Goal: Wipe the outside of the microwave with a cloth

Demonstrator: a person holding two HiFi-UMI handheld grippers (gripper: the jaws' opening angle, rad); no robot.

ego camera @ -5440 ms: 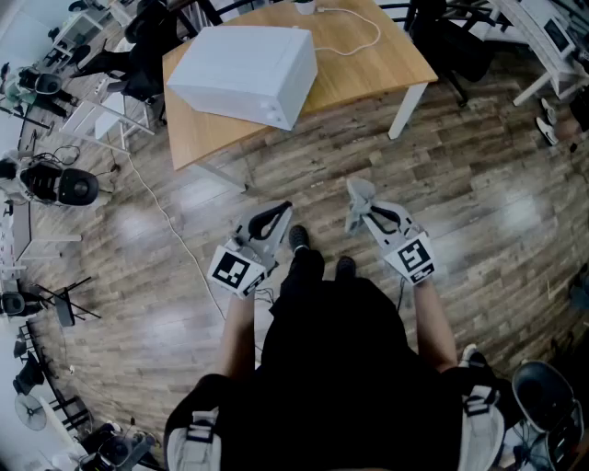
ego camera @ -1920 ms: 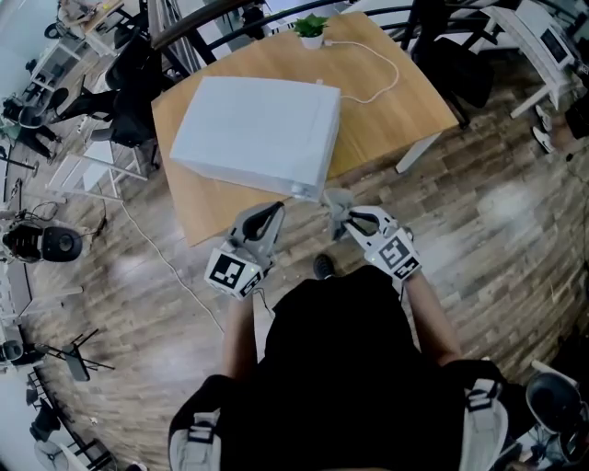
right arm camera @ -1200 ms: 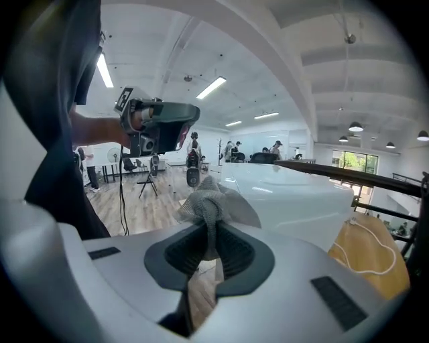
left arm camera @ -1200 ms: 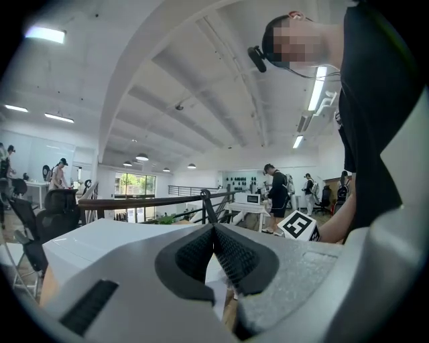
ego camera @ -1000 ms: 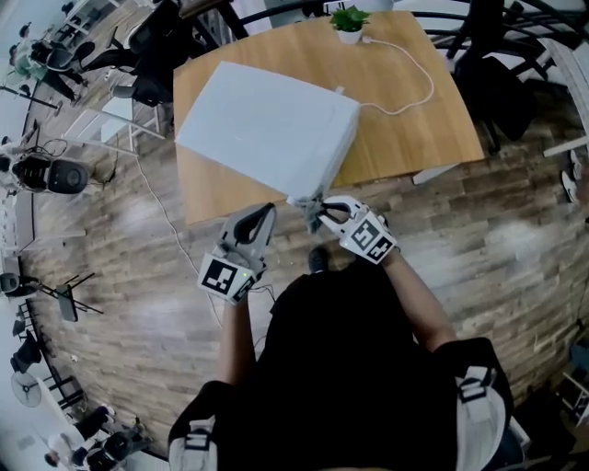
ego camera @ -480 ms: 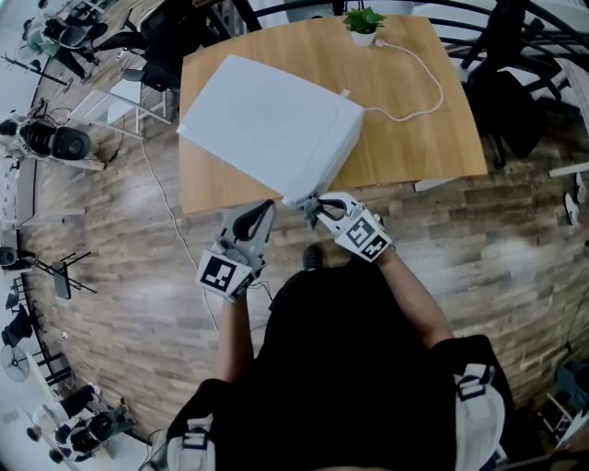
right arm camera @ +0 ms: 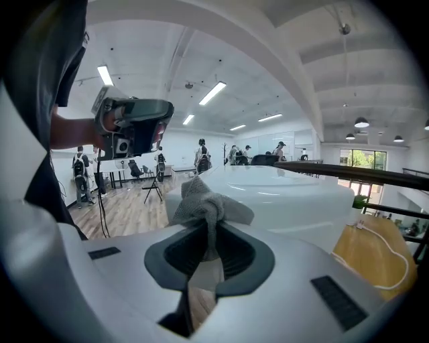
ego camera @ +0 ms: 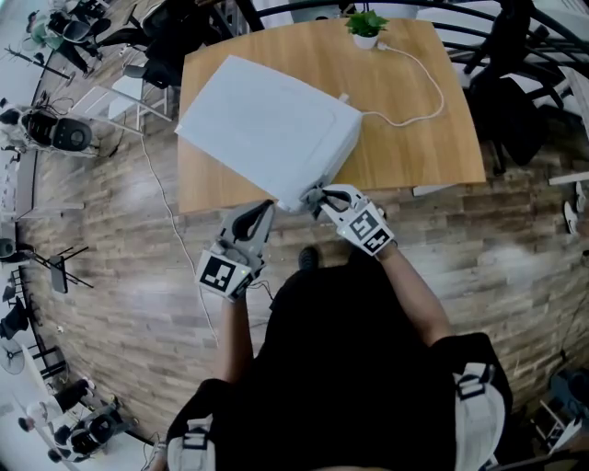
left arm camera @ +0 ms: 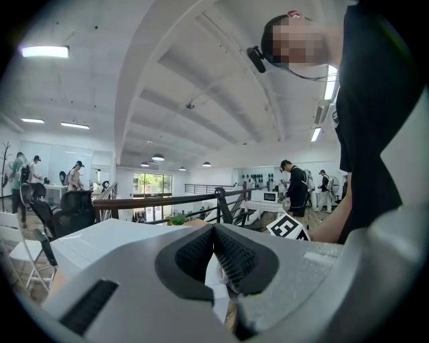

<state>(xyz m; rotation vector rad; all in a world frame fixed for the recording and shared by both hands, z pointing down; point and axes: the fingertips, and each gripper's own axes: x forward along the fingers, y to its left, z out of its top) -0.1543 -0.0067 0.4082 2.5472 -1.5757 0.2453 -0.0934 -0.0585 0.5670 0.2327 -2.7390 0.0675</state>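
Observation:
The white microwave (ego camera: 267,120) sits tilted on a wooden table (ego camera: 405,147). My right gripper (ego camera: 317,196) is shut on a grey cloth (ego camera: 311,195), right at the microwave's near lower corner. In the right gripper view the bunched cloth (right arm camera: 204,201) sticks up from the right gripper (right arm camera: 204,251), with the microwave (right arm camera: 281,194) just behind it. My left gripper (ego camera: 262,213) is shut and holds nothing, a little left of that corner at the table's near edge. The left gripper view shows the left gripper (left arm camera: 214,244) with its pads together and the microwave (left arm camera: 100,238) beyond.
A small potted plant (ego camera: 365,23) stands at the table's far edge, and a white cable (ego camera: 414,92) runs from it to the microwave. Black chairs (ego camera: 515,110) stand to the right. Studio gear and cables (ego camera: 55,133) lie on the floor at left.
The person has walked up to the table. The right gripper with the cloth has moved up to the microwave's near corner. The left gripper has stayed shut beside it.

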